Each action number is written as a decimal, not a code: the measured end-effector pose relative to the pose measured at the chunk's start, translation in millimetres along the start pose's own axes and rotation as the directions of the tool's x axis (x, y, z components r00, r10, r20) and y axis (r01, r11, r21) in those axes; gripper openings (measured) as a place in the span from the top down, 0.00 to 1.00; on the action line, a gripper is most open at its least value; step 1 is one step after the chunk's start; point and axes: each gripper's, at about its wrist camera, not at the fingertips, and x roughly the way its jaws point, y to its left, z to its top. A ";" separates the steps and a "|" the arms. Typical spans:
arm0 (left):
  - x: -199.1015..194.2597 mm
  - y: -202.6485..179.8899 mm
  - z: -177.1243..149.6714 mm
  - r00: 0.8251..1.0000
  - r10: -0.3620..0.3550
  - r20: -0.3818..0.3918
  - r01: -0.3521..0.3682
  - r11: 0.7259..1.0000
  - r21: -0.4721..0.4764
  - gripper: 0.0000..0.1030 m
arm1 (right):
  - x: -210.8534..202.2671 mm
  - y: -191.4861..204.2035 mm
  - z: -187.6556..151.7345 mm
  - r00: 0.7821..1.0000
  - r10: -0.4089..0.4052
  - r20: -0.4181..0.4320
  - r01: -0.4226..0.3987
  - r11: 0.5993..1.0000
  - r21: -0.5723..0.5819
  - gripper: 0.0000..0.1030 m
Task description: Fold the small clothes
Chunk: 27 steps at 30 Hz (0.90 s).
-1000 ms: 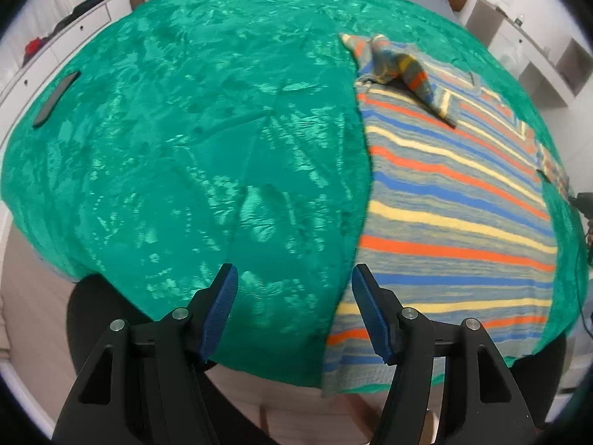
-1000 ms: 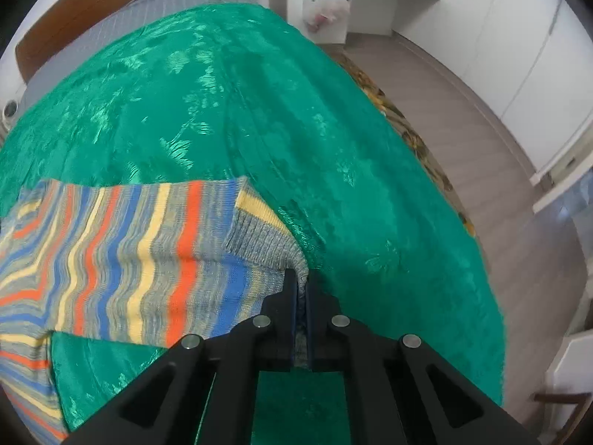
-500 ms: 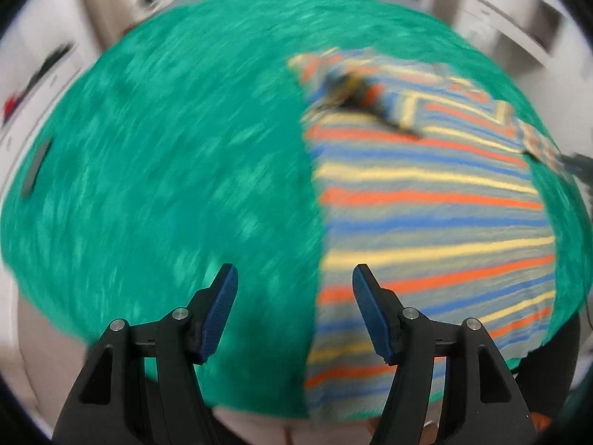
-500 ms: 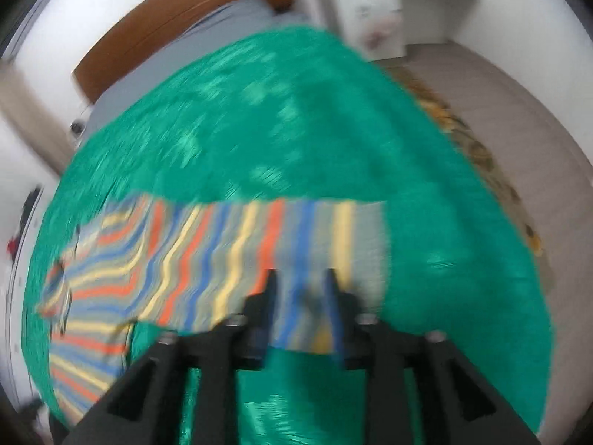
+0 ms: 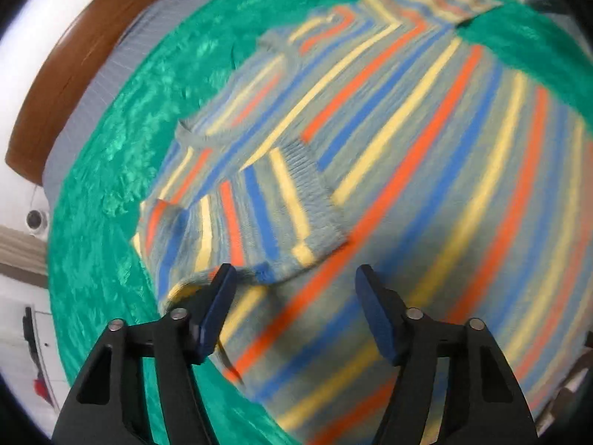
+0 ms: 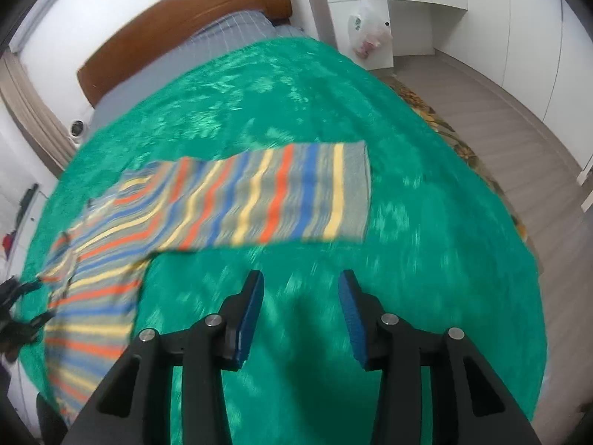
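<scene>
Closest in, on the left wrist view, the left tongs (image 5: 292, 296) gape wide with nothing between the blue pads, poised low over the striped sweater (image 5: 407, 185). One pad (image 5: 217, 309) sits right at the edge of the folded sleeve (image 5: 259, 215), which lies doubled across the chest with its ribbed cuff pointing toward the middle. That placement reads as deliberate: a sleeve brought in over the body is the usual first fold, and the tongs look lined up to pinch that loose sleeve edge or tidy it. The picture is smeared, so whether the pad actually touches the knit cannot be told.

Over on the right wrist view, the right tongs (image 6: 300, 311) are also spread apart and empty, hanging above bare green bedspread (image 6: 407, 259), clear of the cloth. Just beyond them the other sleeve (image 6: 281, 196) stretches flat and straight out from the body, cuff end squared off. Laid out like that, it seems ready to be picked up at the cuff and carried across to match its partner.

Farther back, the sweater's body runs off to the left side of that view, and the bedspread rolls up to grey bedding and a wooden headboard (image 6: 178, 26). A plastic bag (image 6: 367, 33) hangs at the white cabinets (image 6: 389, 11) beyond. By this look, the fold is at an early stage: one sleeve in, one still out.
</scene>
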 end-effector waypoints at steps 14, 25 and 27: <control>-40.2 196.7 -168.1 0.992 0.078 0.102 0.067 0.368 -0.927 0.97 | 25.7 6.3 -55.9 0.998 -0.053 -0.014 0.053 0.998 -0.020 0.55; -23.2 203.8 -278.3 0.985 0.123 -0.121 -0.124 0.014 -0.992 0.98 | 37.9 14.5 -60.1 0.992 -0.124 -0.009 0.123 0.990 -0.074 0.55; -21.0 201.6 -278.4 0.984 0.119 -0.133 -0.136 0.011 -0.991 0.98 | 39.1 15.0 -60.0 0.992 -0.128 -0.007 0.127 0.989 -0.073 0.55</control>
